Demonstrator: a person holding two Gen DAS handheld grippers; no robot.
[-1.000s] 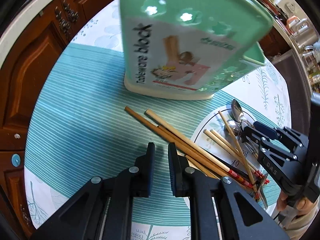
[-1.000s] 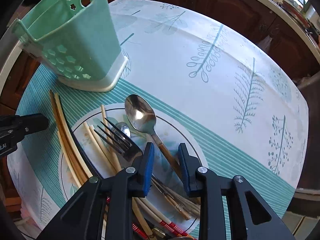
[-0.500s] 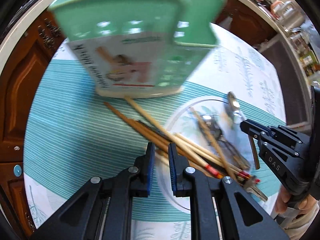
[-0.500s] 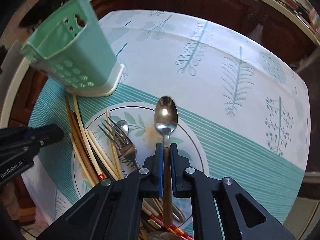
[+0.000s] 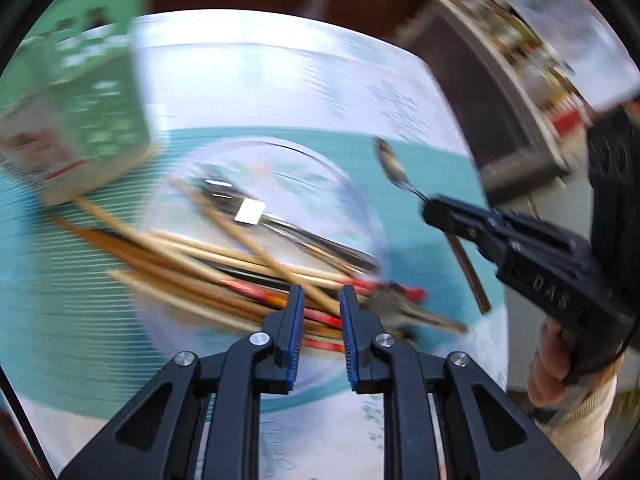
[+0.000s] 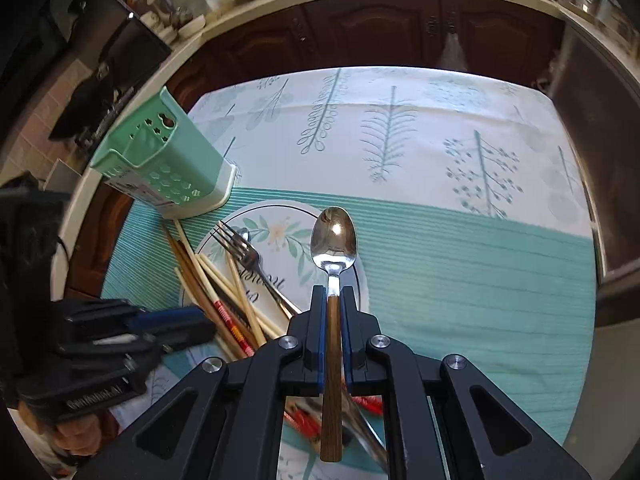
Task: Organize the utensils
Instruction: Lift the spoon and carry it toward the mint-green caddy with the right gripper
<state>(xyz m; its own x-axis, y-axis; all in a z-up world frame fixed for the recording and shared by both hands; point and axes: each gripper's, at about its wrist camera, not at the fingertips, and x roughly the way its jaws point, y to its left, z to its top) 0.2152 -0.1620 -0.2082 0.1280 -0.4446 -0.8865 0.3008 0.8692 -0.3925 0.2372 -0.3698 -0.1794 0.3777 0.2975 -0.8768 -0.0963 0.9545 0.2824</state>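
Observation:
My right gripper (image 6: 333, 292) is shut on the wooden handle of a spoon (image 6: 334, 240) and holds it above the flowered plate (image 6: 280, 236), bowl pointing away. In the left wrist view the spoon (image 5: 394, 166) sticks out of the right gripper (image 5: 430, 208). My left gripper (image 5: 321, 294) hovers over the chopsticks (image 5: 192, 256) on the plate (image 5: 288, 168). Its jaws are opening and nothing is gripped between them. A fork (image 6: 244, 248) and several chopsticks (image 6: 208, 280) lie on the plate's left side. The mint utensil holder (image 6: 168, 168) stands at the far left.
A teal striped placemat (image 6: 460, 280) lies on a leaf-printed tablecloth (image 6: 392, 128). Dark wooden cabinets (image 6: 360, 28) run behind the table. A person's hand (image 5: 548, 364) grips the right gripper's handle. The left wrist view is blurred by motion.
My right gripper closed on the spoon's handle and lifted it off the plate. My left gripper swung from in front of the holder to over the chopsticks, and its jaws parted slightly.

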